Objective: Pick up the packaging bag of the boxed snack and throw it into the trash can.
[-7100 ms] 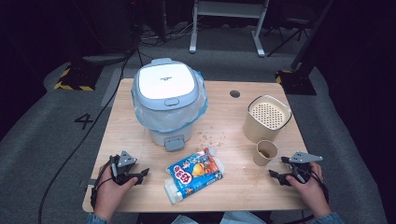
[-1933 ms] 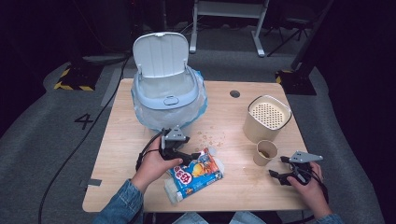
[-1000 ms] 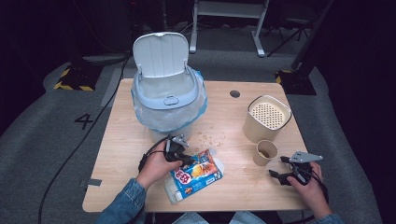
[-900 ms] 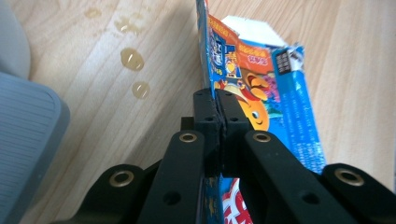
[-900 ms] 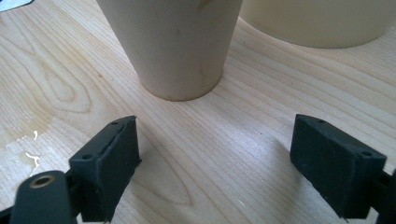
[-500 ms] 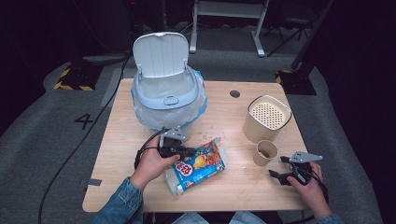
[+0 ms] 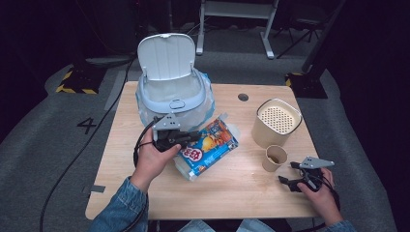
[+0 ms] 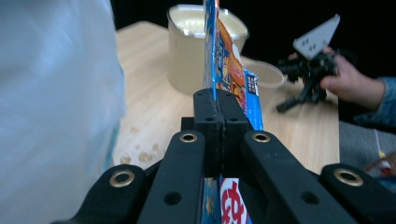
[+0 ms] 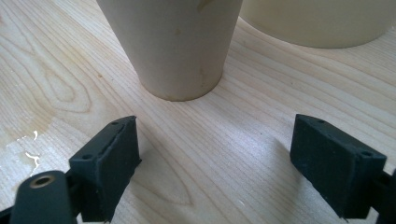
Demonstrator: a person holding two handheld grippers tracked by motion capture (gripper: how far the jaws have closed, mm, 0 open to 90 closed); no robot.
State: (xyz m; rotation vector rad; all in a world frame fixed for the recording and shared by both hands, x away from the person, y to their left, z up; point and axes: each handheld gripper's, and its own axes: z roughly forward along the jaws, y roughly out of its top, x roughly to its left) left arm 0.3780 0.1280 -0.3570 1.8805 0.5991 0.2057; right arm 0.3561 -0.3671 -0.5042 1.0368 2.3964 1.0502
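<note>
From the high view, your left gripper [image 7: 186, 139] has the bag [image 7: 209, 146] by its left edge, just in front of the bin [image 7: 173, 94], whose lid stands open. The bag is tilted, its far end raised toward the canister [image 7: 275, 122]; its near end looks to be on the desk [image 7: 232, 193], though I can't be sure. The cup [image 7: 275, 157] sits just in front of the canister. Your right gripper [image 7: 290, 180] rests low at the desk's right front, near the cup but apart from it.

In the left gripper view, your fingers [image 8: 206, 121] are pressed together on the bag's [image 8: 223, 60] thin edge, which stands up between them. The bin's [image 8: 56, 102] pale wall is at left, the canister [image 8: 187, 51] behind the bag, and your other hand's gripper [image 8: 308, 70] is farther off at right.

In the right gripper view, your fingers [image 9: 112, 154] stand wide apart with nothing between them but bare desk [image 9: 224, 163]. The cup [image 9: 175, 42] is straight ahead, untouched, with the canister [image 9: 317, 18] behind it.
</note>
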